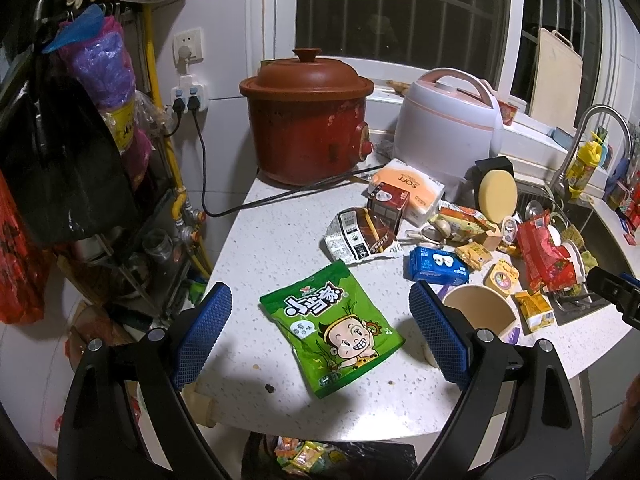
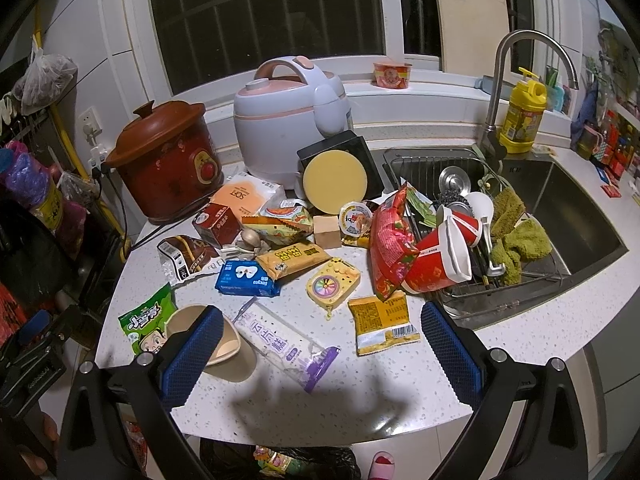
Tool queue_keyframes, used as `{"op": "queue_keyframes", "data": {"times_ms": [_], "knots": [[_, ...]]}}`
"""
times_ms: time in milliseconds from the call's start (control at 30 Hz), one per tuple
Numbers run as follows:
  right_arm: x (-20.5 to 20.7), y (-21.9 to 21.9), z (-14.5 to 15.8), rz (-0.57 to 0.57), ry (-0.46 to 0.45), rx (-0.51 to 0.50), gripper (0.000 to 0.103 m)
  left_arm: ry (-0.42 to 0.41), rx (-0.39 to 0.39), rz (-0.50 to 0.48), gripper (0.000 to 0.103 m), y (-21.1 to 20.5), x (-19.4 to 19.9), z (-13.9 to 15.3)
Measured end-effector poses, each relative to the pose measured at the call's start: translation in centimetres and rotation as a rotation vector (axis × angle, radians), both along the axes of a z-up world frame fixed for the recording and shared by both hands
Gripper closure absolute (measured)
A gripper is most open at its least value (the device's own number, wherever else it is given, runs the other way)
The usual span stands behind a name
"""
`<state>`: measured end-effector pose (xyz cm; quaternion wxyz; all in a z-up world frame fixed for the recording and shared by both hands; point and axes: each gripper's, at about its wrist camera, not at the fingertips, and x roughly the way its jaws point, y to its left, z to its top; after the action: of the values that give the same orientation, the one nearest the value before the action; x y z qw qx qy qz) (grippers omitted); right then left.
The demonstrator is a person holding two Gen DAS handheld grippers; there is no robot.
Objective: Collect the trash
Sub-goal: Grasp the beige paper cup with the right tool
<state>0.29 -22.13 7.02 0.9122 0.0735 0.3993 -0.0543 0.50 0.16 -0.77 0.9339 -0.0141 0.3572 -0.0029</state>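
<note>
Between the spread blue pads of the left gripper (image 1: 320, 332), near the front edge of the desk (image 1: 256, 240), lies the green snack packet (image 1: 330, 326), flat, its long axis slanting from far-left to near-right. This gripper is released and holds nothing, poised above the packet. The right gripper (image 2: 320, 352), likewise released, hovers over the purple-and-white wrapper (image 2: 286, 344). The black trash bag (image 1: 332, 460) gapes just below the front edge.
</note>
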Motion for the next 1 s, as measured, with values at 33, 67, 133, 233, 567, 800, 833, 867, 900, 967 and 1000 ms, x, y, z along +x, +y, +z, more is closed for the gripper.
{"op": "queue_keyframes", "data": {"times_ms": [33,67,133,233,567,800,833,867,900,967,1000], "knots": [[0.0,0.0,-0.1,0.006,0.001,0.001,0.005,0.004,-0.001,-0.002,0.015,-0.1,0.0,0.0],[-0.1,0.0,-0.2,0.016,0.002,0.003,0.005,0.006,0.000,-0.002,0.015,-0.1,-0.1,-0.2],[-0.5,0.6,-0.9,0.049,0.006,0.011,0.005,0.012,-0.006,-0.010,0.015,-0.6,-0.6,-1.2],[-0.5,1.7,-1.8,0.127,0.015,0.018,0.005,0.028,-0.030,-0.038,0.015,-0.3,-0.9,-2.1],[3.9,5.5,-5.6,0.273,0.113,-0.006,0.005,0.096,-0.058,0.012,0.015,3.5,-2.0,-5.3],[7.3,6.4,-9.4,0.346,0.265,0.037,0.062,0.158,-0.148,0.042,0.015,6.0,-2.9,-7.5],[7.5,6.4,-10.0,0.361,0.293,0.065,0.084,0.164,-0.173,0.053,0.015,6.3,-2.9,-7.8],[7.6,6.3,-10.3,0.373,0.306,0.089,0.094,0.169,-0.201,0.055,0.015,6.6,-2.8,-8.1],[7.4,6.2,-10.4,0.378,0.307,0.111,0.098,0.173,-0.228,0.051,0.015,6.7,-2.6,-8.3],[6.8,6.0,-9.9,0.384,0.277,0.115,0.100,0.202,-0.308,0.033,0.015,6.9,-1.9,-9.2],[6.4,5.9,-9.3,0.386,0.256,0.117,0.100,0.211,-0.341,0.026,0.015,6.8,-1.4,-9.6]]}}
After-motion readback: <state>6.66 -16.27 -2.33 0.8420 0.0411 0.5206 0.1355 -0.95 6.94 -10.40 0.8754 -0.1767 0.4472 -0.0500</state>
